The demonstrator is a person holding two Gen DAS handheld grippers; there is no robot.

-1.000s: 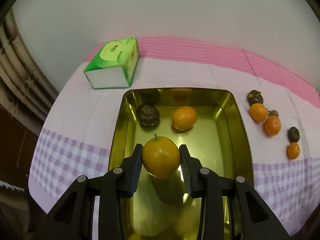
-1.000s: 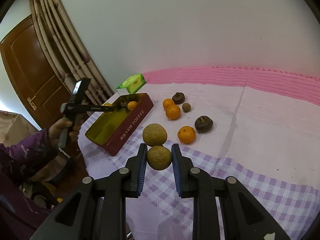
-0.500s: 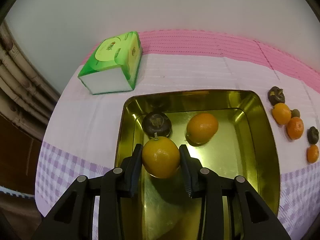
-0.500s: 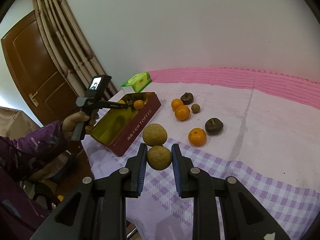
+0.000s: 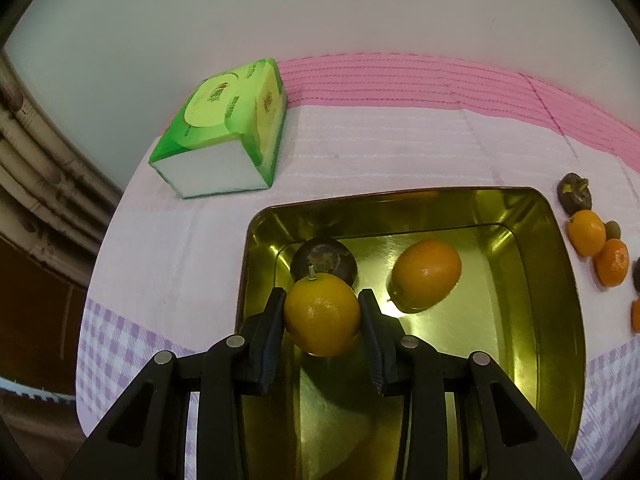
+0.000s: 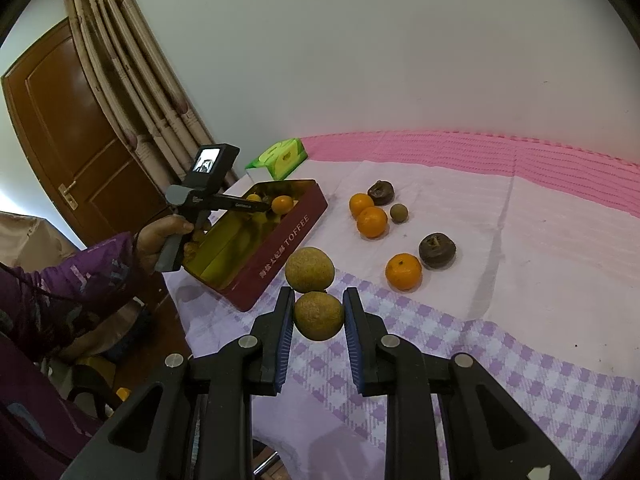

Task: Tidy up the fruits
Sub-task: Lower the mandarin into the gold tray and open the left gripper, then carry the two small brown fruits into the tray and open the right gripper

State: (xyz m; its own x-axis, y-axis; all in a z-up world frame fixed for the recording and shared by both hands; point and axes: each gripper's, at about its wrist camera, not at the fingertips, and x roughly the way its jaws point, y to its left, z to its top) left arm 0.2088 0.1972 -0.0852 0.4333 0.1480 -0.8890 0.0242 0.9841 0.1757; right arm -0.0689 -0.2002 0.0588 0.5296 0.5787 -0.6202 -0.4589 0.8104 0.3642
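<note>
L gripper [image 5: 322, 314] is clamping a yellow-orange citrus [image 5: 322, 314], jaws pressing on both its sides, over the near-left part of the gold tin [image 5: 558, 264]. The fruit is nearly round, so no clear long axis; its short stem is pointing up and away from the camera, twd the tin's far wall. Just behind it a dark brown fruit [image 5: 324, 258] is sitting on the tin floor, calyx facing up. To the right, apart from both, an orange [image 5: 426, 274] is lying w/ its long axis tilting up-right twd the far right corner. A green tissue pack [image 5: 224, 128] is resting on the cloth [image 5: 380, 152] beyond the tin's far-left corner.

R gripper [image 6: 319, 316] is gripping a tan rough-skinned round fruit [image 6: 319, 316], jaws narrow and pressing on it, above the purple-check part of the cloth. A second tan fruit [image 6: 309, 269] is appearing just beyond it; can't tell if touching. More oranges and dark fruits are lying loose on the cloth, right of the tin, incl. an orange [image 6: 403, 271] beside a dark one [image 6: 437, 250]. In the right wrist view the tin's red side is reading TOFFEE.
</note>
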